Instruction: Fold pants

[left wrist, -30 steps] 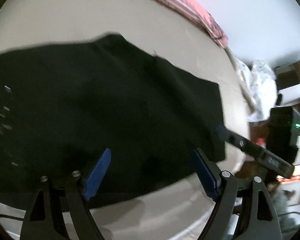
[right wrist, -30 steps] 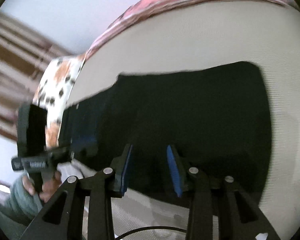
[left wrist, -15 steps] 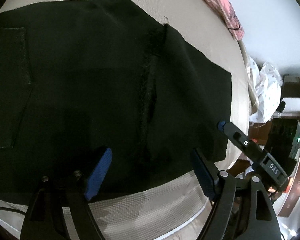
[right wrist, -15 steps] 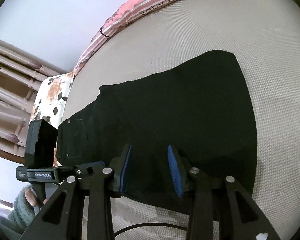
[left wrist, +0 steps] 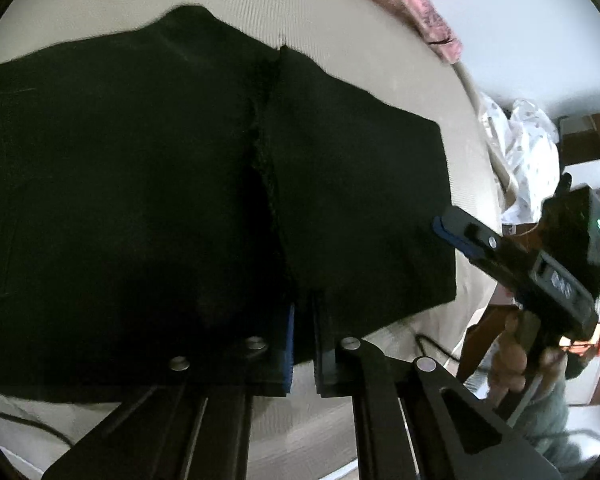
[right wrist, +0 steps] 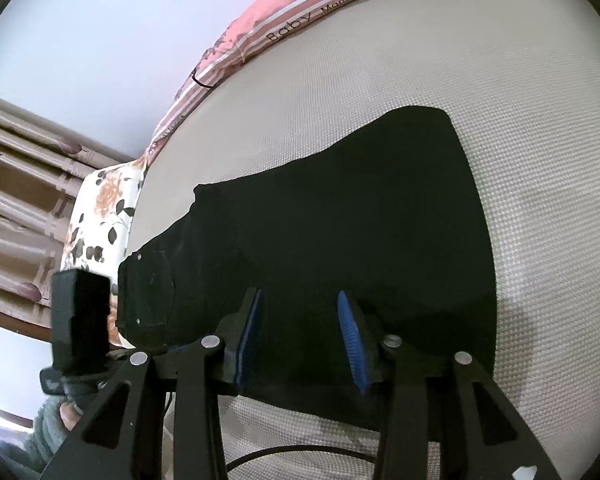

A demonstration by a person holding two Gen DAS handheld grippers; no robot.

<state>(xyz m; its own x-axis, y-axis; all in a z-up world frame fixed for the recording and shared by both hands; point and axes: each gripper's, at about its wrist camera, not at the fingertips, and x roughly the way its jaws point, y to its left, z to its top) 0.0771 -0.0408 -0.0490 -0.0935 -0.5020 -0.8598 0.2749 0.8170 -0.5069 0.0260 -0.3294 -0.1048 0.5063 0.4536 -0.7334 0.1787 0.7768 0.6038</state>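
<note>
Clamping now on the near edge of the pants [left wrist: 204,184], left tongs [left wrist: 302,344] gone from wide to shut within half a second: fold can start. Lying flat on the bed [right wrist: 420,80]; right tongs [right wrist: 300,336] still spread, unclosed.

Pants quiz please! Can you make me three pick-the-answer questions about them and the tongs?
1. Where do the pants lie?
A on the beige mattress
B on a chair
C in a basket

2. What colour are the pants?
A red
B black
C yellow

3. What are the left tongs doing?
A wide open
B holding a cup
C shut on the pants

Answers: 1 A, beige mattress shows all around them. 2 B, the cloth is black in both views. 3 C, their fingers pinch the near edge, while the right tongs stand open.
</note>
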